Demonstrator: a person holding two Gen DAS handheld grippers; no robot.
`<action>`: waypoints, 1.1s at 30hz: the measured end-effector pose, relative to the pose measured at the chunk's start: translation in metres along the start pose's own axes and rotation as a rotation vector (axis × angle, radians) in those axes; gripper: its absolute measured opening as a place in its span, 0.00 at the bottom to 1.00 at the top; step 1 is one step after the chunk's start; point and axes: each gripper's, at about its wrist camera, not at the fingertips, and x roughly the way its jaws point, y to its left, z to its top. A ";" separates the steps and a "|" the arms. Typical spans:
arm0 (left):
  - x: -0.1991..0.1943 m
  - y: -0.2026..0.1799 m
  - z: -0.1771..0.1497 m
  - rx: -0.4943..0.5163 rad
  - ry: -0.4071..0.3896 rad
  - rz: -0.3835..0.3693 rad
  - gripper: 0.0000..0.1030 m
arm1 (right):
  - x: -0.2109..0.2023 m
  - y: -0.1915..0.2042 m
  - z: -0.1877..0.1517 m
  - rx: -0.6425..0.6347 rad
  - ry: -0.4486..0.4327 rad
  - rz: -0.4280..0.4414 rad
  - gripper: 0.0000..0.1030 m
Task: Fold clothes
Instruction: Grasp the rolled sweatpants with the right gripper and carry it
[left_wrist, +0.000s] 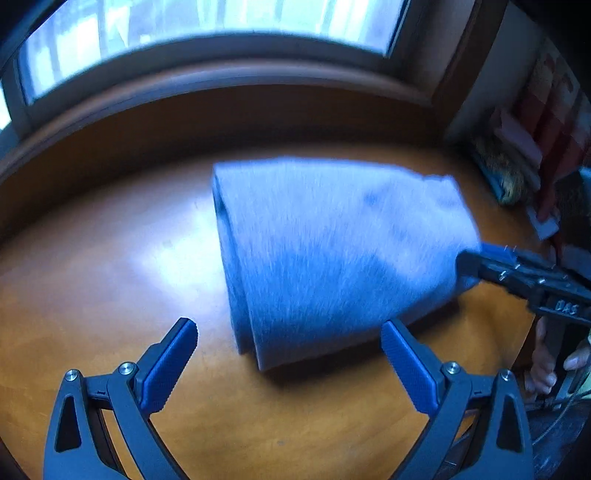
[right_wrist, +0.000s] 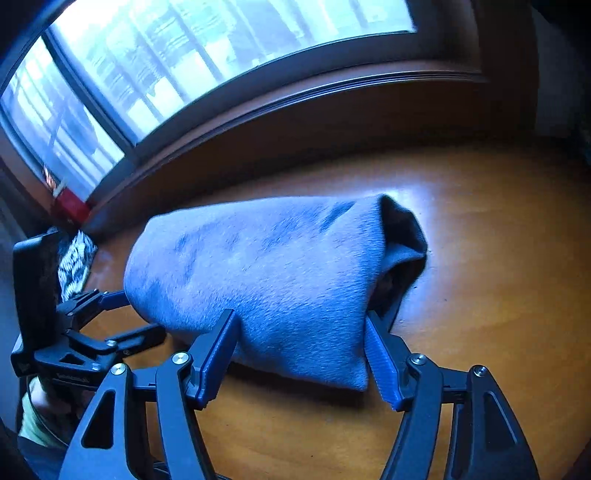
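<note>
A grey-blue garment is lying folded into a compact, several-layered bundle on the polished wooden table beneath the window, its stacked folded edges showing along the side facing the left wrist camera. The left gripper is hovering just short of the bundle's near corner with its jaws spread wide and nothing between them; one blue pad is sitting right by the cloth's edge, though whether it is touching is hard to say. In the right wrist view the right gripper is straddling the near end of the same bundle, jaws standing fairly wide, with the cloth lying between the pads; they appear to be resting beside the fabric rather than pinching it, so the hold looks released. The far end of the bundle is gaping open, showing a dark inner layer. Judging by this, most of the folding seems done: the garment is already reduced to a small, thick packet. What is probably left is tidying that loose open end, pressing the packet flat, or setting it aside.
</note>
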 end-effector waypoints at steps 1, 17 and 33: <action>0.003 0.000 -0.001 0.005 0.009 0.008 0.99 | 0.000 0.002 -0.001 -0.012 0.002 -0.008 0.70; 0.019 -0.005 0.005 0.088 0.024 -0.072 0.99 | 0.008 0.000 -0.019 -0.016 -0.023 -0.064 0.78; 0.054 -0.108 0.044 0.103 0.044 -0.041 0.99 | -0.035 -0.112 -0.003 -0.021 -0.049 -0.123 0.78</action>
